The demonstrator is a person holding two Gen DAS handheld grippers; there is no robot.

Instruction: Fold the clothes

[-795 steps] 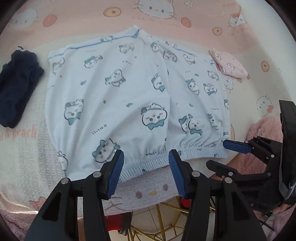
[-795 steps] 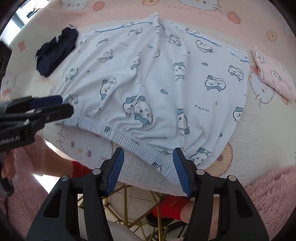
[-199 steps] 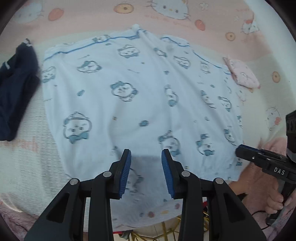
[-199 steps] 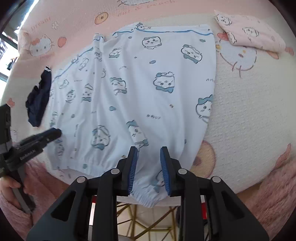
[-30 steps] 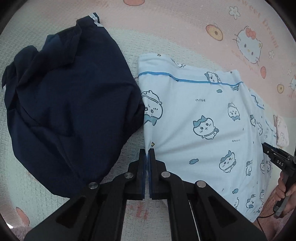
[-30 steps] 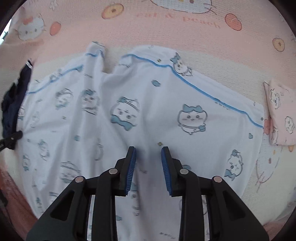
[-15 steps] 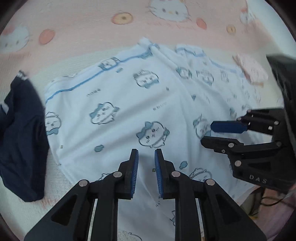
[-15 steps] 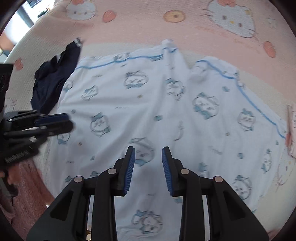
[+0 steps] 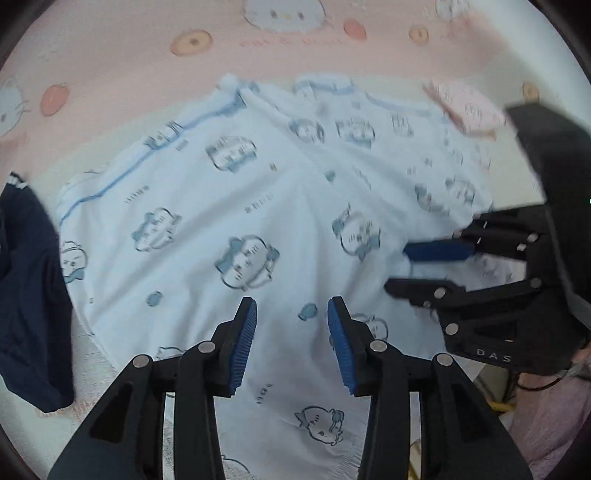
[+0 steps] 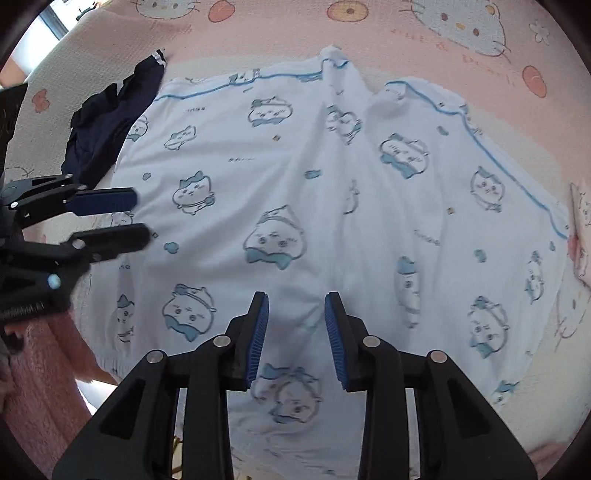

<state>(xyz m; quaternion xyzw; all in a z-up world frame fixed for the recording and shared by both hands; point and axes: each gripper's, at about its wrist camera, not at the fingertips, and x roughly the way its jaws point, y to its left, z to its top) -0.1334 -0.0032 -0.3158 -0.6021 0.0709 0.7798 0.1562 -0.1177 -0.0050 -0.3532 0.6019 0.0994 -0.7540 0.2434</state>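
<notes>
Wider apart than half a second ago on the left gripper (image 9: 291, 345), with a big gap between the blue pads (image 9: 242, 349). Nothing held there. Floating over the near part of the light blue shorts (image 9: 229, 206). Same on the right gripper (image 10: 296, 341): blue pads (image 10: 258, 341) spread, nothing between them, about as far apart as before, over the near middle of the shorts (image 10: 314, 192).

Seen from the left camera, the right gripper (image 9: 424, 269) pokes in from the right side, over the right edge of the shorts, a bit blurry. Seen from the right camera, the left gripper (image 10: 122, 218) pokes in from the left side, over the left edge of the shorts.

Shorts spread out flat on the pink cat blanket (image 10: 258, 33), stretchy waist near, leg ends far, little cartoon faces all over, a soft wrinkle up the middle. Dark navy cloth (image 9: 26, 288) bunched up just beside the left edge of the shorts, touching at the far corner (image 10: 107, 122). Small folded pink cloth (image 9: 465, 109) past the far right corner. Fuzzy pink sleeve (image 10: 44, 354) at the near left.
</notes>
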